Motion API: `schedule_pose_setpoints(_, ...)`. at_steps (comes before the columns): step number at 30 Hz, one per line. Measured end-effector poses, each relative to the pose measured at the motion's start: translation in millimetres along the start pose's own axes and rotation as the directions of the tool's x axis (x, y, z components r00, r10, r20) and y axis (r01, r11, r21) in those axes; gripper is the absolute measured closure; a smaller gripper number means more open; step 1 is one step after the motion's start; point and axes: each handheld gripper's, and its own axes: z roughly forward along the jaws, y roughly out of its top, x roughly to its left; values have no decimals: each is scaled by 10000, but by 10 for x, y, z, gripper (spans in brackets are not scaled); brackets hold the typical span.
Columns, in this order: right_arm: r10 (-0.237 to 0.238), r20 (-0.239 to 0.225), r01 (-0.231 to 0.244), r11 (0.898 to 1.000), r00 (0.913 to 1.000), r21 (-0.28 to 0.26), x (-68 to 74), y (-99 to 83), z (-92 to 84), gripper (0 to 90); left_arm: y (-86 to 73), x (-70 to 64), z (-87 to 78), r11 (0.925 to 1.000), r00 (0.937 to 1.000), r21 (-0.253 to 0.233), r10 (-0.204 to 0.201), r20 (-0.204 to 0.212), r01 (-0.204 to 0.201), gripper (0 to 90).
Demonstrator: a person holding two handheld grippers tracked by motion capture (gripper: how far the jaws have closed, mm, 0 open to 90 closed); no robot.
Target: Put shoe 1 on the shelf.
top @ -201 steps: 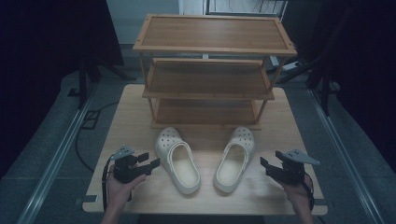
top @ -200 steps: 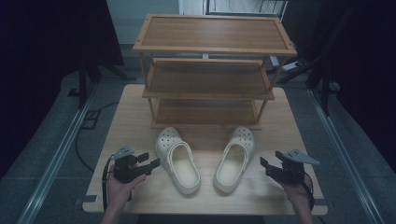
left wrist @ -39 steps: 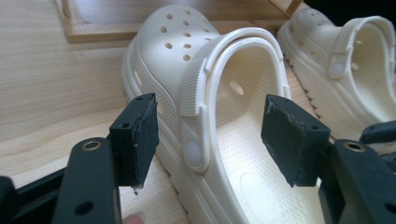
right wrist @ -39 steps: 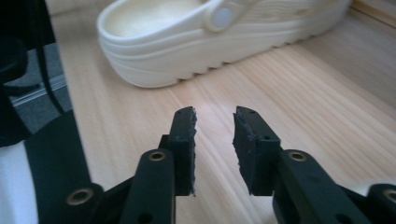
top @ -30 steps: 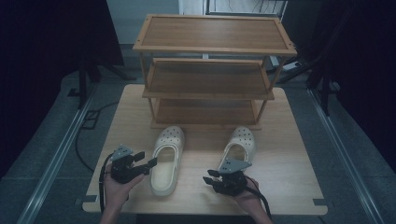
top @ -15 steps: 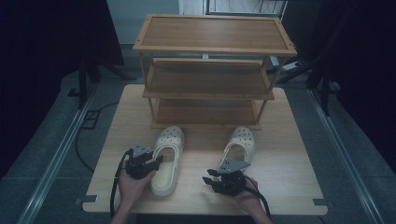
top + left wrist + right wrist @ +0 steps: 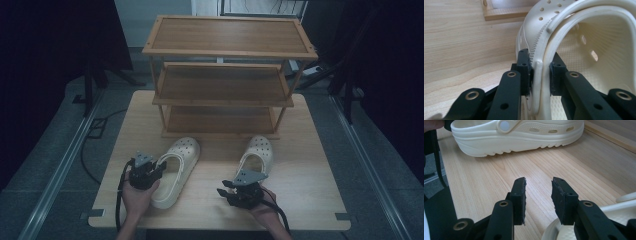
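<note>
1. The left gripper [image 7: 156, 170] has just been closing its jaws, and in the left gripper view its pads [image 7: 526, 72] sit either side of the left clog's [image 7: 176, 170] side wall at the heel opening, with the near one pressed to the wall.
2. The far pad seems to touch the wall too, though a thin gap cannot be ruled out.
3. That clog lies on the table [image 7: 300, 170], in front of the shelf rack [image 7: 225, 90].
4. The right gripper [image 7: 226, 192] rests at the heel of the right clog [image 7: 257, 155], jaws part-open over bare wood in the right gripper view [image 7: 538, 195], holding nothing.
5. The right clog's heel is hidden behind the gripper and hand in the high view.
</note>
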Motion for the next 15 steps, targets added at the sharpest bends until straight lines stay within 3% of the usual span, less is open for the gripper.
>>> schedule_pose_setpoints(8,47,11,-47,10000,10000,-33,-11,6,-26,637,32,62,-128,9983,9983,-425,-378,455,397,756)
schedule_pose_setpoints(15,30,-43,-30,10000,10000,-12,-6,12,-20,636,66,69,-215,9962,9971,-732,-431,630,477,754)
